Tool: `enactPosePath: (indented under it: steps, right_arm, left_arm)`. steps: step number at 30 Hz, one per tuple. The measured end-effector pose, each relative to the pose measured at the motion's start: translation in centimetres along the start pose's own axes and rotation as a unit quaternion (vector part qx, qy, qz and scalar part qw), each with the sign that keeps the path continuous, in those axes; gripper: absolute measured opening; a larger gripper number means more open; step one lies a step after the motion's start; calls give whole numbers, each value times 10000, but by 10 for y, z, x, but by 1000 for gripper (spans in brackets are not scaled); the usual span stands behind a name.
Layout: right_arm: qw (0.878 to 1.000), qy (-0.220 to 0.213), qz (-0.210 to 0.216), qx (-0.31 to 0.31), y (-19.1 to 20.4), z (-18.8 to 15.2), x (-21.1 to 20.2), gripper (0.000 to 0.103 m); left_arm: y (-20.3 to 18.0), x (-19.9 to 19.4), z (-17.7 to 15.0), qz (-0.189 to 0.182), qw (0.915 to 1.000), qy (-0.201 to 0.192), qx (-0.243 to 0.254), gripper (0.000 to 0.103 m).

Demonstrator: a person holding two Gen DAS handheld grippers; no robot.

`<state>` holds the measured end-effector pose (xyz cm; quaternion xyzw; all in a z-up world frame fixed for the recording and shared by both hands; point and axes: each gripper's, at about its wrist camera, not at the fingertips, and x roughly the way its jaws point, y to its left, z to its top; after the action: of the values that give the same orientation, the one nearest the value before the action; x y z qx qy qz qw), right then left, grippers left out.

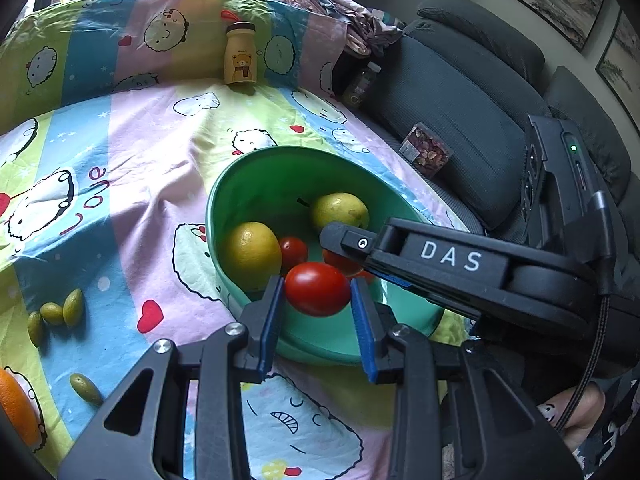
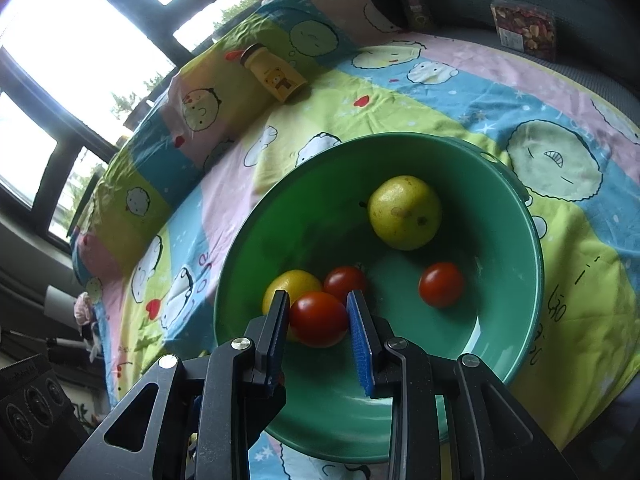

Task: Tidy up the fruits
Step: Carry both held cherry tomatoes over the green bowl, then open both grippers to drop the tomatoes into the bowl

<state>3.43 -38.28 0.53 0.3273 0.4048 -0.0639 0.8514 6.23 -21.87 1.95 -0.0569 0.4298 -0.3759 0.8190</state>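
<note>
**A:** How far along is the fruit sorting?

**B:** More than halfway, I'd judge. The green bowl [image 2: 532,240] already has fruit in it. The left gripper [image 1: 316,282] pinches a tomato [image 1: 317,296] between its blue pads, held over the bowl's near rim. The right gripper [image 2: 318,296] is clamped on a second tomato [image 2: 318,320], low inside the bowl.

**A:** What's already in there?

**B:** One lemon [image 2: 292,284] sits just behind the right gripper's left finger. One fruit that looks like a pear [image 2: 404,212] lies well beyond the fingertips. A loose tomato [image 2: 345,282] is just past the held one, and another loose tomato [image 2: 440,284] is off to the right. With the two being held, that makes four tomatoes.

**A:** And what's left outside the bowl?

**B:** Four green olives lie on the patterned cloth [image 1: 132,152], left of the left gripper. Three are in a cluster [image 1: 54,314], and a single olive [image 1: 86,389] lies nearer. One orange [image 1: 16,404] is at the far left edge, only partly in view.

**A:** So what remains?

**B:** Both tomatoes need releasing into the bowl. After that, probably the olives and the orange.
</note>
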Motion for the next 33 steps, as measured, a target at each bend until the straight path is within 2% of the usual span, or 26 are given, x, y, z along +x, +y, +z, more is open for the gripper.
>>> enactPosePath:
  steps: [12, 19, 33]
  right_arm:
    - [9997, 17, -238, 52, -5, 2, 2, 32]
    - [9994, 57, -337, 14, -7, 2, 5, 32]
    - [9993, 125, -357, -77, -5, 1, 7, 32]
  left_arm:
    - [-4, 9, -2, -105, 9999, 9, -37, 33]
    - [-6, 14, -5, -14, 10000, 38, 0, 33]
    - [0, 15, -4, -127, 9998, 19, -155, 35]
